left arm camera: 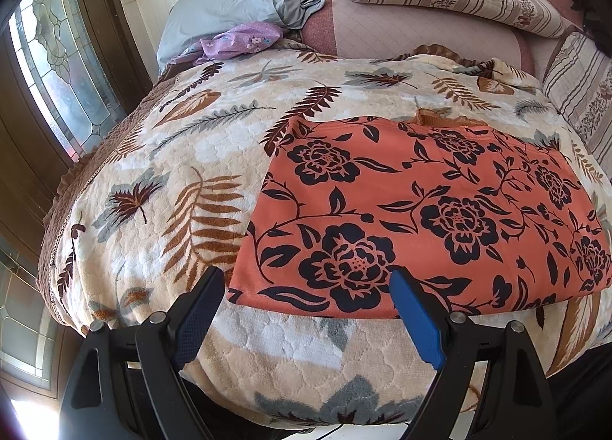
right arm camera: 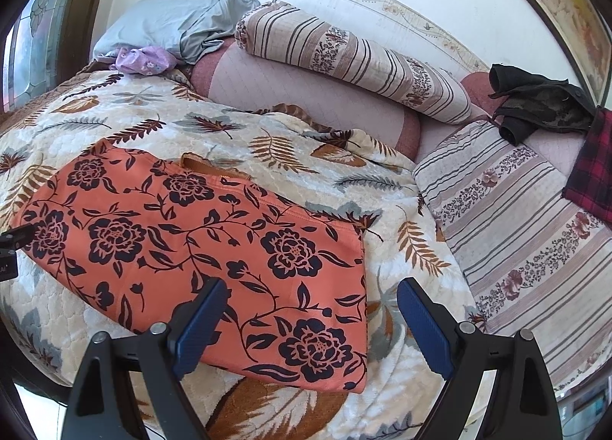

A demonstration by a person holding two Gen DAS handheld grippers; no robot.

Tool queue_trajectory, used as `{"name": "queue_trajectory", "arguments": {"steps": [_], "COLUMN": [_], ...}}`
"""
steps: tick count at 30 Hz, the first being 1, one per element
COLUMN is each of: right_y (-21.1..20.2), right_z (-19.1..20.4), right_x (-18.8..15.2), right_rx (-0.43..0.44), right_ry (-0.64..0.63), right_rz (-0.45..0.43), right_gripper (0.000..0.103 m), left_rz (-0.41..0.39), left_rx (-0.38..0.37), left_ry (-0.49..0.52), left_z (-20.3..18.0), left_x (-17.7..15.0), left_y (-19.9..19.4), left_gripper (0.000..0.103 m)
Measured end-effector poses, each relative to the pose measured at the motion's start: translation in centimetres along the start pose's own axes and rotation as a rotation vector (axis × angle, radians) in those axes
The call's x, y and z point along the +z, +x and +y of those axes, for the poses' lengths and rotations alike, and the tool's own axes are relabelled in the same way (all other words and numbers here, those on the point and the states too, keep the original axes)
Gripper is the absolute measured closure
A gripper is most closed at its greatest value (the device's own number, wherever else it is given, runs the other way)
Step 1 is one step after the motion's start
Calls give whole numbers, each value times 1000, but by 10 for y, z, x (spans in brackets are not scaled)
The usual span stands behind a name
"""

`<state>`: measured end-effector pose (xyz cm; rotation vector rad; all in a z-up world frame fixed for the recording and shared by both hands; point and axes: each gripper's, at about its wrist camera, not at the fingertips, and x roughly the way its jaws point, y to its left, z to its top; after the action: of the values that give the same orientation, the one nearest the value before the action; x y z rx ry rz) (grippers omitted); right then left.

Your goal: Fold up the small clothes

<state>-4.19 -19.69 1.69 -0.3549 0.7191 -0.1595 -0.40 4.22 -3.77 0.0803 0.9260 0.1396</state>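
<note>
An orange garment with black flower print [left arm camera: 413,210] lies flat and folded on the leaf-patterned blanket [left arm camera: 160,172]; it also shows in the right wrist view [right arm camera: 199,249]. My left gripper [left arm camera: 306,283] is open and empty, hovering over the garment's near left corner. My right gripper [right arm camera: 310,294] is open and empty, hovering over the garment's near right corner. The left gripper's tip shows at the left edge of the right wrist view [right arm camera: 15,237].
A grey pillow [left arm camera: 237,0], a crumpled purple cloth [left arm camera: 241,40] and a striped bolster [right arm camera: 352,61] lie at the head of the bed. A striped quilt [right arm camera: 528,245], dark clothes [right arm camera: 535,103] and a red plaid cloth [right arm camera: 593,164] lie right. A door [left arm camera: 49,57] stands left.
</note>
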Motion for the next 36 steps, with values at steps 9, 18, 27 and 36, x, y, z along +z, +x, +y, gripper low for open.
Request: {"name": "queue_trajectory", "arguments": {"steps": [9,18,27,36], "right_y": [0,19,62,97], "right_z": [0,-10,-23,-47], "right_x": [0,-31,-87,-113], "right_rx": [9,291,550,709], "right_ry": [5,183,522,838], "right_rz": [4,142,347,425], "right_gripper": [11,11,11,11], "left_rz": [-3,-12,-2,11], "left_rx": [2,-4,-11,-15], "left_ry": [5,4,-7,-16], "left_z": [-1,-2,3,5], "left_x": [2,5,4,6], "left_y": [-1,-3,4,14], "left_gripper": [14,14,14,14]}}
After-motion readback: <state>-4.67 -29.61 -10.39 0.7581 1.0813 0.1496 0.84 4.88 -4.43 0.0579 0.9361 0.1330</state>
